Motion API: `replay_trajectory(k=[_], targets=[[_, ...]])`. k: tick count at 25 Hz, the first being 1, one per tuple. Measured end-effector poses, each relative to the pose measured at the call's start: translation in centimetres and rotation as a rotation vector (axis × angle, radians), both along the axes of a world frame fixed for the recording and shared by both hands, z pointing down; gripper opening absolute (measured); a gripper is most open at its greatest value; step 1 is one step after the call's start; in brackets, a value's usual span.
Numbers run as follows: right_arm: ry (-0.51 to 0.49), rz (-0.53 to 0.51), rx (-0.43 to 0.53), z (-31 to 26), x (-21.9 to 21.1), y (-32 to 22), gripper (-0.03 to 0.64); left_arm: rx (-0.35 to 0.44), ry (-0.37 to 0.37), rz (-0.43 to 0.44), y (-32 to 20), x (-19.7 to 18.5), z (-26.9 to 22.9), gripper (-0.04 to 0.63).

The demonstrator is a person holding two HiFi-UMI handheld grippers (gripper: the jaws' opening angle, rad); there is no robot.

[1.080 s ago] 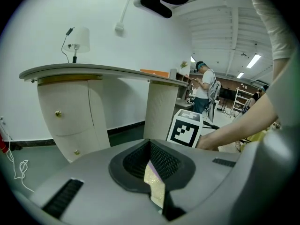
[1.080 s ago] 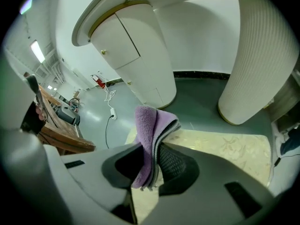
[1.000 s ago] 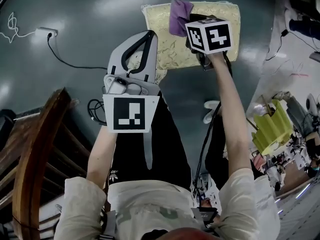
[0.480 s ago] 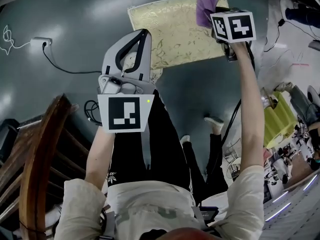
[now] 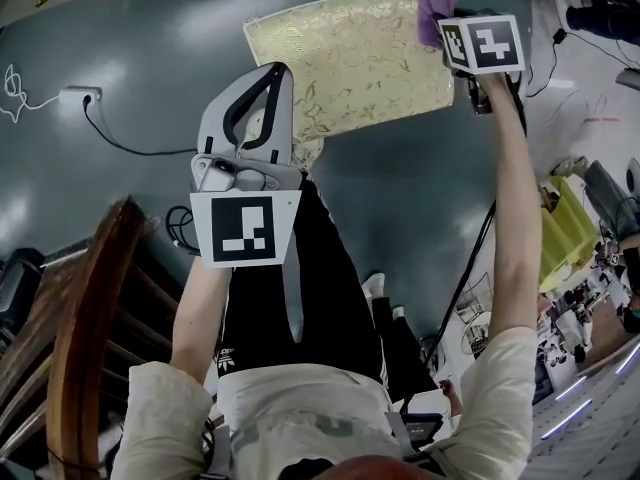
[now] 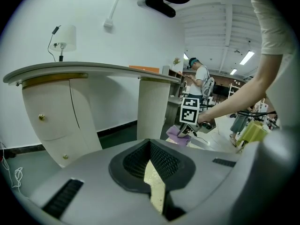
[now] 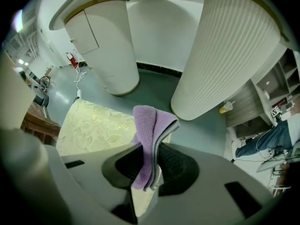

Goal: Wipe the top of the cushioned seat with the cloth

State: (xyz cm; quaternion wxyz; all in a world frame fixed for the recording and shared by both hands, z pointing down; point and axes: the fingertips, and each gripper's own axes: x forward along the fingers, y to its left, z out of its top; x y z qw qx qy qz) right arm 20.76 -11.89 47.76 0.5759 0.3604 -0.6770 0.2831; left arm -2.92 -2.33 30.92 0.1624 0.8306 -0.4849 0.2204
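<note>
**Person with two hand-held grippers.**

- **Left gripper** (image 6: 152, 165): light-grey moulded shell with black meshed pads (image 6: 165, 159) inside the jaws. Behind the jaws is a loop-shaped opening (image 5: 262, 103) edged in black. At the rear sits a white marker cube (image 5: 245, 229) printed with a black square pattern.
- **Right gripper** (image 7: 149, 168): the same grey shell and black pads. Its own cube (image 5: 482, 43) shows black-on-white patterns on two faces. A black cable (image 5: 468, 268) trails from its rear.
- **Clothing:** a pale beige short-sleeved T-shirt (image 5: 300, 408) with loose sleeves. The black legwear (image 5: 340, 288) may be trousers or shorts, as its length is unclear. It bears a small white logo (image 5: 228, 353) below the left gripper's cube.
</note>
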Motion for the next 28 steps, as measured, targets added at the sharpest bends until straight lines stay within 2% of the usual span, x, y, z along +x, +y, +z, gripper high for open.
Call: replay_trajectory(k=[4, 9, 18, 24, 28], targets=[[0.029, 0.007, 0.019, 0.2, 1.2, -0.5, 0.089, 0.001, -0.003, 0.014, 0.1, 0.4, 0.0, 0.006], [0.116, 0.031, 0.068, -0.2, 3.2, -1.1, 0.088, -0.003, -0.003, 0.025, 0.2, 0.7, 0.1, 0.006], [0.147, 0.026, 0.095, -0.1, 3.5, -1.1, 0.087, -0.01, -0.006, 0.031, 0.5, 0.8, 0.2, 0.006], [0.014, 0.143, 0.111, -2.6, 2.5, -0.6, 0.087, -0.005, 0.004, 0.023, 1.0, 0.6, -0.4, 0.006], [-0.117, 0.127, 0.188, -8.1, -0.9, 0.4, 0.087, 0.003, 0.008, 0.012, 0.9, 0.4, -1.3, 0.006]])
